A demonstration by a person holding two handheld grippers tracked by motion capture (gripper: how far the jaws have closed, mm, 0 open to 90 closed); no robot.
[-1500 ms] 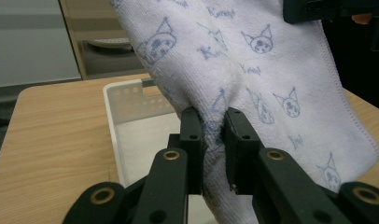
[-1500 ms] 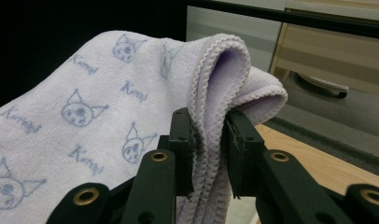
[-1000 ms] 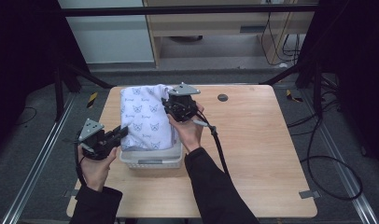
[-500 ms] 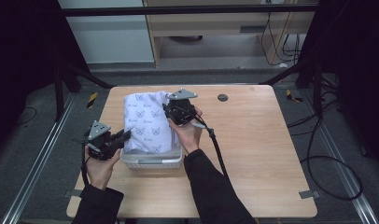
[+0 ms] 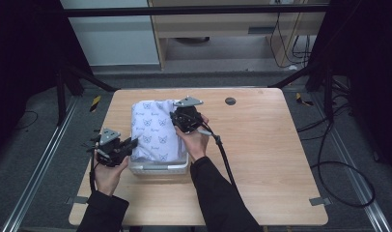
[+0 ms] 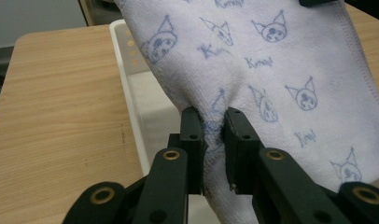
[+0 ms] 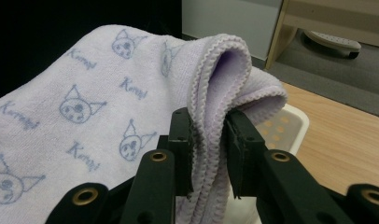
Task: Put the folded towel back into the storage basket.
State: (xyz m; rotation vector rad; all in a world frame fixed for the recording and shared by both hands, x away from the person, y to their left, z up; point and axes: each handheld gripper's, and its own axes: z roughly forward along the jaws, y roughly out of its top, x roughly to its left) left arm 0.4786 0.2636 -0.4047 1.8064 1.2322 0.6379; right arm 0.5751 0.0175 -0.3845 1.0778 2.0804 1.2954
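Observation:
A pale lilac towel [image 5: 153, 128] printed with small blue cat faces is held up over a white plastic basket [image 5: 160, 166] on the wooden table. My left gripper [image 5: 131, 144] is shut on a pinched fold of the towel [image 6: 271, 70] near its lower left side. My right gripper [image 5: 177, 118] is shut on the folded hemmed edge of the towel [image 7: 85, 93] at its upper right. The towel hangs stretched between the two grippers and hides most of the basket [image 6: 131, 107]. The basket's perforated white wall [image 7: 281, 126] shows behind the right gripper's jaws.
The wooden table [image 5: 266, 145] has bare surface to the right of the basket and along the front. A small dark round hole [image 5: 230, 101] sits near the far edge. A black cable [image 5: 223, 154] trails from the right gripper along the person's forearm.
Both grippers have moved with the towel: the left one has come in closer to the basket's left side, and the towel now hangs more gathered over the basket.

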